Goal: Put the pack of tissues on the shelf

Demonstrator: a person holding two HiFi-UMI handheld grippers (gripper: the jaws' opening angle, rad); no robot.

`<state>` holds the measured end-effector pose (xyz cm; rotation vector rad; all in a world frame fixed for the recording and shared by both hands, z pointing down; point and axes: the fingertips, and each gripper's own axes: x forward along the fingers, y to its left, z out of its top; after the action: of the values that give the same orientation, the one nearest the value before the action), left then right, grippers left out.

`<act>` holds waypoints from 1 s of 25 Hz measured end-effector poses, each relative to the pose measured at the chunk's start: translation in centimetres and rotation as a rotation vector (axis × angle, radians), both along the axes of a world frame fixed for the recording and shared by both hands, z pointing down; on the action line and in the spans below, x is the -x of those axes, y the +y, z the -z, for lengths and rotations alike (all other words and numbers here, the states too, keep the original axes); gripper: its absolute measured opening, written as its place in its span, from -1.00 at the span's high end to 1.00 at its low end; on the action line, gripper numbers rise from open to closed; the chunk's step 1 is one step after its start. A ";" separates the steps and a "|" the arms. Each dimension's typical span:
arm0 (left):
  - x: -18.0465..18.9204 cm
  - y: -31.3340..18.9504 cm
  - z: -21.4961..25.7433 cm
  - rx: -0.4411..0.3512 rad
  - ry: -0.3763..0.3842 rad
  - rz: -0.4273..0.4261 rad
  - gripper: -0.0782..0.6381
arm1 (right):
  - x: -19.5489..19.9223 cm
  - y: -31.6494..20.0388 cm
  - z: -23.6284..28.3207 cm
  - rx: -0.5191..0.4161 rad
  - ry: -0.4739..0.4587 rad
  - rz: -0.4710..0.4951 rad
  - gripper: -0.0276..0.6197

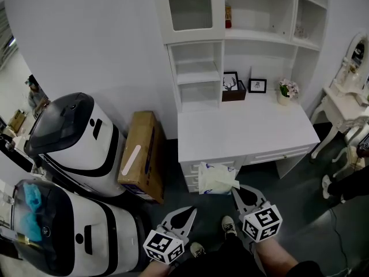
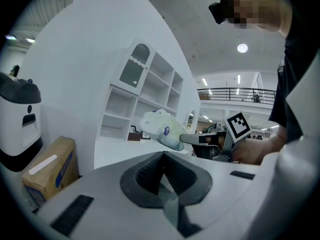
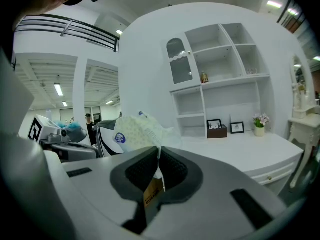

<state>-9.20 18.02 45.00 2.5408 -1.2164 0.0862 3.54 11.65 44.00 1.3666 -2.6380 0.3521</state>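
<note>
Tissue pack hangs pinched at one edge in our right gripper, on the near side of the desk, with the shelf far ahead and slightly left; our left gripper is closed and empty.

Pale tissue pack, perhaps crumpled, aloft

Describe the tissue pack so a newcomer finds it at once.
Find the white desk under the shelves. Before its drawers, the right gripper pinches the tissue pack: a soft, pale plastic packet, unlike the brown box beside the desk.
</note>
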 end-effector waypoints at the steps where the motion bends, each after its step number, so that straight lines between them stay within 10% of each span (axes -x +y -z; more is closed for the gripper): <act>1: -0.2 -0.3 0.0 0.000 0.001 0.004 0.77 | -0.2 -0.4 0.0 0.002 0.001 0.003 0.89; 25: -2.6 -8.1 -0.4 0.032 -0.001 0.148 0.77 | -2.0 -10.0 -1.4 0.047 0.007 0.144 0.89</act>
<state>-6.59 9.95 45.36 2.4151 -1.3873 0.0729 5.52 1.64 45.41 1.1544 -2.6843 0.3868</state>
